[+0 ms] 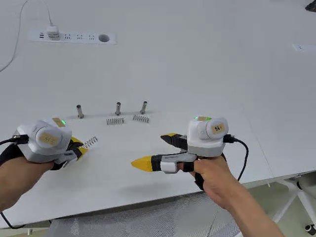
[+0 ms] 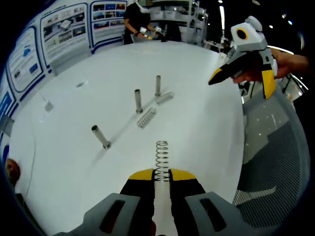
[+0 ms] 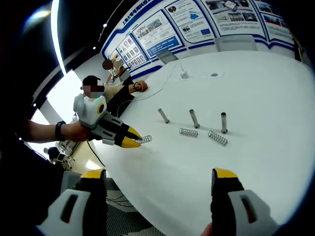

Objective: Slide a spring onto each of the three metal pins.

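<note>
**No pin loaded yet; first spring in hand**

Head view: Three pins stand bare on the desk point(image 1: 173, 74): the middle pin point(image 1: 118, 108), the left pin point(image 1: 80, 111) and the right pin point(image 1: 143, 107). One loose spring point(image 1: 115, 121) lies flat just in front of the middle pin, and another point(image 1: 140, 118) lies a little to its right. The left gripper point(image 1: 76, 147), nearer the person and left of the middle pin, has the held spring point(image 1: 90, 142) jutting from its tip. The right gripper point(image 1: 157, 150), nearer and right of that pin, is spread wide and empty. By this, all three springs are left to fit.

Left gripper view: The head view hides the grip behind the gripper's body. Here the fingers point(image 2: 141, 174) are plainly closed on the held spring's point(image 2: 161, 157) near end, and it points roughly towards the middle pin point(image 2: 138, 101).

Right gripper view: Its own fingers point(image 3: 93, 174) stand far apart with nothing between them. From this side the left gripper point(image 3: 130, 142) is seen well short of the middle pin point(image 3: 194, 118), so the spring has not been brought to any pin.
</note>
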Motion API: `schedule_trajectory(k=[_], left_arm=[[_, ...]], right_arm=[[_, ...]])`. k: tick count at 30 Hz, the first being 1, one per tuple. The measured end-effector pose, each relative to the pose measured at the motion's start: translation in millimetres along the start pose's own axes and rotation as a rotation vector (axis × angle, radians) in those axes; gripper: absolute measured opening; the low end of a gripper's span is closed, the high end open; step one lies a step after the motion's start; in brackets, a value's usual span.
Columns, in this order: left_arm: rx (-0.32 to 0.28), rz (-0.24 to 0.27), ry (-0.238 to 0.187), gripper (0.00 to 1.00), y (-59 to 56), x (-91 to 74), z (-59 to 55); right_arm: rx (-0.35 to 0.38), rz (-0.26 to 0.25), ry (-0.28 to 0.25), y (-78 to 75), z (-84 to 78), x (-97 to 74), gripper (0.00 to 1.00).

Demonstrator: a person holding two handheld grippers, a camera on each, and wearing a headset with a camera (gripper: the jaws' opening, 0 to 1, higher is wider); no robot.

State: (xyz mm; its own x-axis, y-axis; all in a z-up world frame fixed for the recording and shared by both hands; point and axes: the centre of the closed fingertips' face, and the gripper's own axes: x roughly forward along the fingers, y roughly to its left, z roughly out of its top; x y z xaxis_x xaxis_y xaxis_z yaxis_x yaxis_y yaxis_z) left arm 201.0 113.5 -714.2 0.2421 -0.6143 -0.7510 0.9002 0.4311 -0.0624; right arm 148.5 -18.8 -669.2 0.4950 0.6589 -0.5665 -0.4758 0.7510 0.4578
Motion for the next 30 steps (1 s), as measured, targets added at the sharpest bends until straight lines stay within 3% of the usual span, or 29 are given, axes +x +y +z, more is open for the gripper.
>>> schedule_trajectory(k=[7, 16, 30], left_arm=[[-0.029, -0.009, -0.054, 0.1, -4.2, -11.6, 10.4], [0.021, -0.028, -0.072, 0.1, -17.4, -20.6, 20.1], [0.056, -0.055, -0.115, 0.1, -33.8, -23.2, 38.1]], right_arm=[[-0.009, 0.021, 0.01, 5.5, 0.1, 5.5, 0.88], [-0.011, 0.044, 0.023, 9.9, -0.1, 9.5, 0.87], [-0.013, 0.076, -0.001, 17.3, 12.1, 14.4, 0.82]])
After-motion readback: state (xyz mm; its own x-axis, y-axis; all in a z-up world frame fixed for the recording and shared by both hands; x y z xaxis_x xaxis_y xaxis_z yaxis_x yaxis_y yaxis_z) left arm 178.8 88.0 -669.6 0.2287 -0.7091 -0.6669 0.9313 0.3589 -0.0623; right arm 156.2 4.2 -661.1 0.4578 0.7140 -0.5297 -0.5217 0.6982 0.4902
